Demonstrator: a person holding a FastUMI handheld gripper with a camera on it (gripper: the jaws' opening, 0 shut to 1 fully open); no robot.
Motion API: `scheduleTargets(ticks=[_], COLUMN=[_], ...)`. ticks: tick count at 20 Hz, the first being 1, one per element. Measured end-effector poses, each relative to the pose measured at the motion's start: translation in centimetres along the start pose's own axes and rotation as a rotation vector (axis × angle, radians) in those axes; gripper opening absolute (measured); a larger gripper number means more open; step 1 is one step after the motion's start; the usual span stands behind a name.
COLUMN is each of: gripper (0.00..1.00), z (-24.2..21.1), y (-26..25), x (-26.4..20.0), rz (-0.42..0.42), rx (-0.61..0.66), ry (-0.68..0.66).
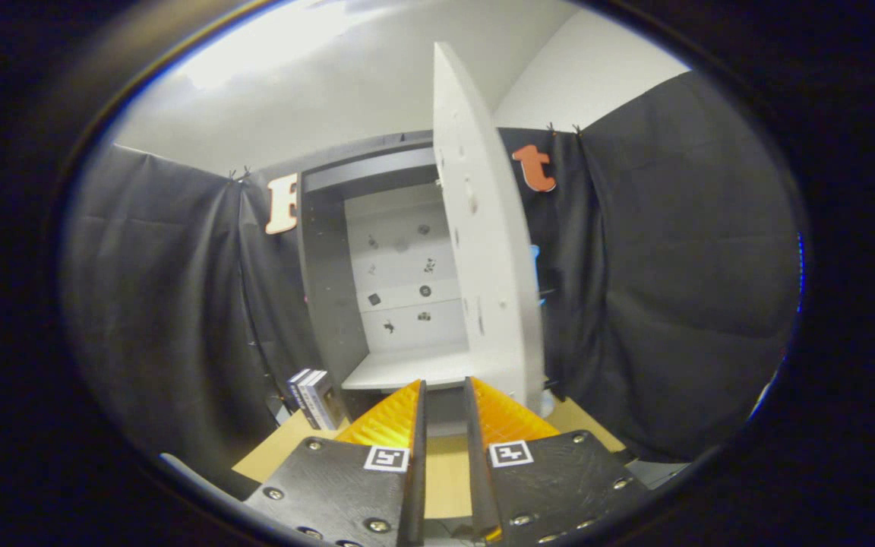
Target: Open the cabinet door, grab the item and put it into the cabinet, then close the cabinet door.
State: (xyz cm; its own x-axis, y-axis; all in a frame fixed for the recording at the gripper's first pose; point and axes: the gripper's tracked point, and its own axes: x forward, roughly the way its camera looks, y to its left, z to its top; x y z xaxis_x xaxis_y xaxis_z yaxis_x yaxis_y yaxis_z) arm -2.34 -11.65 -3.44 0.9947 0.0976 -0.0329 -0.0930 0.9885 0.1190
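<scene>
Gripper view looks along the claw, whose two fingers stand a narrow gap apart with nothing between them — slightly spread, pinching nothing. Under the fingers and showing through the gap lies the tan top of the table, which runs out to either side of them.

Just ahead of the fingertips stands the cabinet, its front open. Its bottom shelf sits right beyond the tips, pale and bare where it can be seen. The back panel rises behind it, light grey with a scatter of small dark marks that are too small to make out.

The cabinet door is swung wide open — it stands nearly edge-on, ahead of the right finger, tall and white, with a few small holes or fittings on its inner face. Its lower corner comes down near the right fingertip.

To the left of the left finger, beside the cabinet's foot, the item stands upright on the table: a small boxed pack, its narrow sides turned toward the claw, well clear of both fingers.
</scene>
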Motion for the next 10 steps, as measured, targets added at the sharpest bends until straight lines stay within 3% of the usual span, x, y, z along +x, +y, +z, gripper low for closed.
scheduleTargets(ticks=[5, 9, 10], gripper=[0.76, 0.99, 0.99], z=[-6.4, -11.5, -13.0], y=[6.2, 9.3, 9.6], x=[3.8, 7.9, 8.7], rz=[0.112, 0.146, 0.146], rx=[0.009, 0.063, 0.079], ry=[0.104, 0.175, 0.196])
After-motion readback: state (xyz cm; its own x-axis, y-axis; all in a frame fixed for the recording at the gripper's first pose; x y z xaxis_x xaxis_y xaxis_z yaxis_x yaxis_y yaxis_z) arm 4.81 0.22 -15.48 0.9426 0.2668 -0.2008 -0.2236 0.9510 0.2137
